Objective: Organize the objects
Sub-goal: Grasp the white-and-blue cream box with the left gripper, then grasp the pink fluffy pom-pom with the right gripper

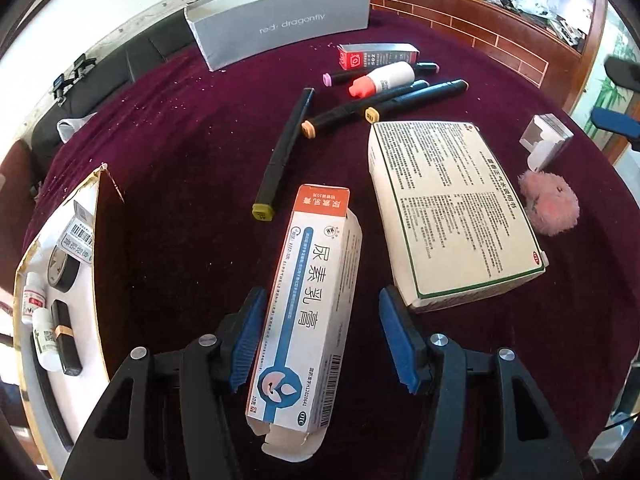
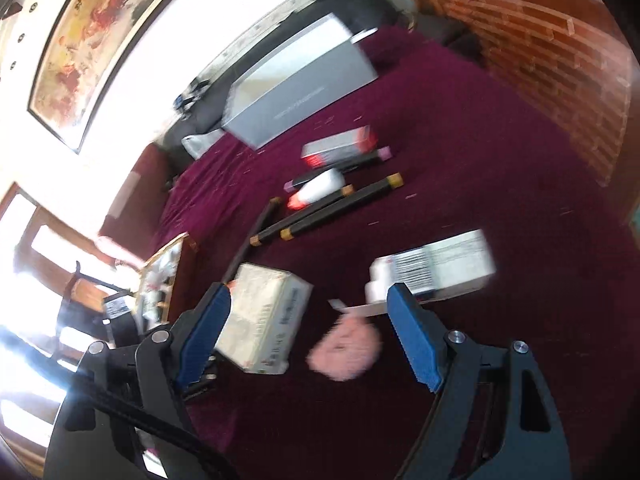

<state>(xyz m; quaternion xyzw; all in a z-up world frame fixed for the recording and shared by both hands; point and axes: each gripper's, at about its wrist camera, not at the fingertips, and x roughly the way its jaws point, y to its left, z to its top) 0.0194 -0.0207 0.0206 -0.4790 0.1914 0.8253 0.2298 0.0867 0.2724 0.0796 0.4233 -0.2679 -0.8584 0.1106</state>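
Blue-padded left gripper (image 1: pixel 320 340): jaws apart, straddling the ointment carton (image 1: pixel 308 312); the left pad sits just beside the carton's edge, the right pad stands clear of it, so nothing is clamped. Right gripper (image 2: pixel 310 330): jaws wide apart and empty, above the pink fluffy ball (image 2: pixel 344 354); this view is motion-blurred. Surface: table covered in a dark maroon cloth (image 1: pixel 192 168), flecked with pale crumbs toward the far side. Room: white wall with a large framed painting (image 2: pixel 92 44), brick-pattern wooden panelling (image 2: pixel 552 60), a dark sofa (image 1: pixel 100 80) behind the table, bright windows at the left. Contents, largest first: grey shoebox (image 1: pixel 280 20), far edge of the table; open cardboard box (image 1: pixel 60 280) at the left edge, holding 2 small white bottles, a dark round item and a black tube; flat cream medicine box (image 1: pixel 452 208), printed side up, right of the ointment carton; ointment carton itself, white, blue and orange, lying flat at centre with its near flap open; small grey-white carton (image 1: pixel 546 140) near the right edge, with the pink ball just in front of it; red glue carton (image 1: pixel 376 56); several black markers (image 1: pixel 284 152) with coloured caps, scattered mid-table; white glue bottle (image 1: pixel 384 78) with an orange cap, lying across the markers.
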